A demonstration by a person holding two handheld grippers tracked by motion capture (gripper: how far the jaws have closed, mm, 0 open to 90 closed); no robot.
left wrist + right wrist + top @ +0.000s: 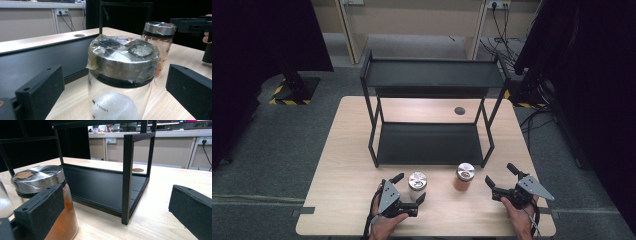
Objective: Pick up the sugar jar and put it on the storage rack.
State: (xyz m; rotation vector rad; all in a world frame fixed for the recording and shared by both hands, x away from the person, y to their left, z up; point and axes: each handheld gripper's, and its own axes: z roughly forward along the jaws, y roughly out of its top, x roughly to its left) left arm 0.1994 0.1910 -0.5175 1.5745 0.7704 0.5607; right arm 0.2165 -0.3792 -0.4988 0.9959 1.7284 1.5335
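Pale wooden desk [342, 165], black two-tier rack [430, 112] standing behind. Left tool [411, 187] is straddling the white-powder jar [417, 184], jaws spread, not yet pinching; squeezing below the lid seems wisest. Right tool [501, 175], spread, is waiting beside the orange-spice jar [464, 176].

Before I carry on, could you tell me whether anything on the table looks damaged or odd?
Only the jar of white powder: crinkled clear tape is stuck over its metal lid, peeling at one edge. The orange spice jar stands upright; nothing has spilled.
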